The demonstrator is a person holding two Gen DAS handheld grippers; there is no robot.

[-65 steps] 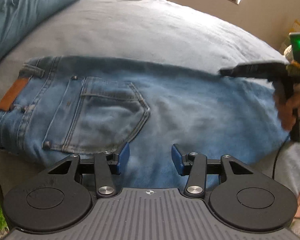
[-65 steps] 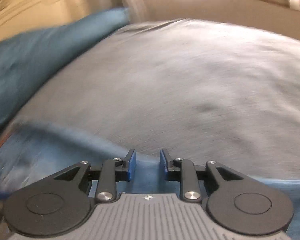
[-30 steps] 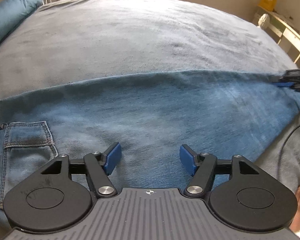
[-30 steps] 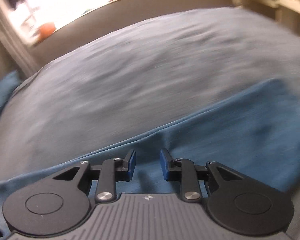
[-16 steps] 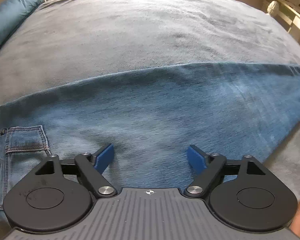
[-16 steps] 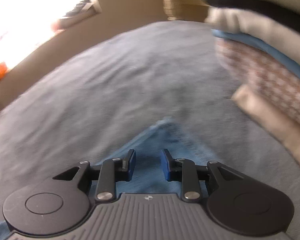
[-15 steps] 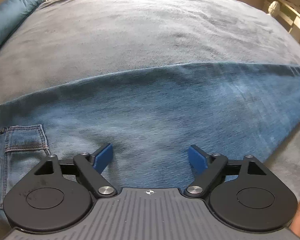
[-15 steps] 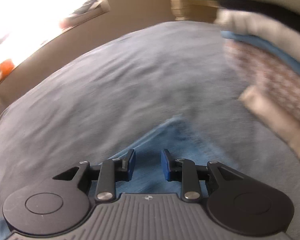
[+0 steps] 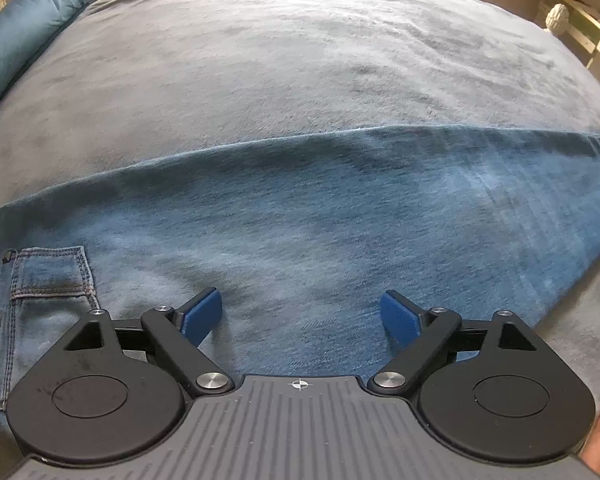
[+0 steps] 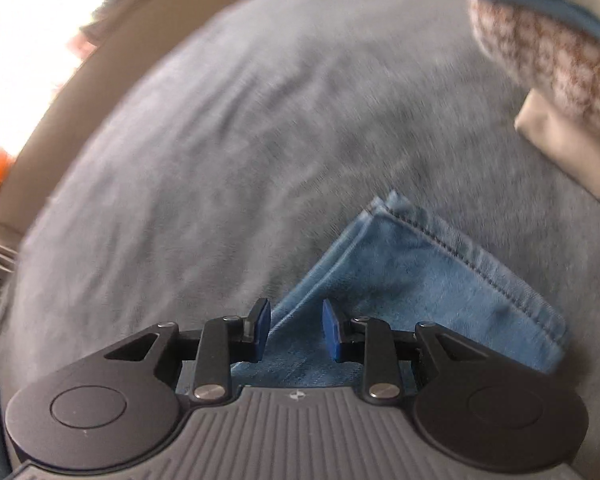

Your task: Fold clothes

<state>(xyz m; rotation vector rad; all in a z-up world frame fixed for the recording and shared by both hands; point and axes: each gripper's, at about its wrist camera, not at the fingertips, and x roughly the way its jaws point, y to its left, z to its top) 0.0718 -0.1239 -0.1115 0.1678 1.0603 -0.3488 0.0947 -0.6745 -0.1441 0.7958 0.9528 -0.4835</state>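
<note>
My left gripper [image 9: 300, 316], jaws just spread wide and holding nothing, hovers mid-leg over the faded blue denim jeans [image 9: 300, 216] stretched flat on the plush grey bedcover [image 9: 300, 60]. My right gripper [image 10: 294, 330], jaws narrowly apart astride the stitched hem's edge; a pinch I cannot tell. I judge smoothing done; next, carry the hem toward the waistband.

Faded blue denim jeans [image 9: 300, 216] with darker blue stitching lie on a plain grey blanket [image 9: 300, 60]. A teal pillow [image 9: 24, 40] sits at the far left. Folded clothes [image 10: 548, 56] include one reddish-brown piece with a white repeating pattern, plus cream and light blue layers.
</note>
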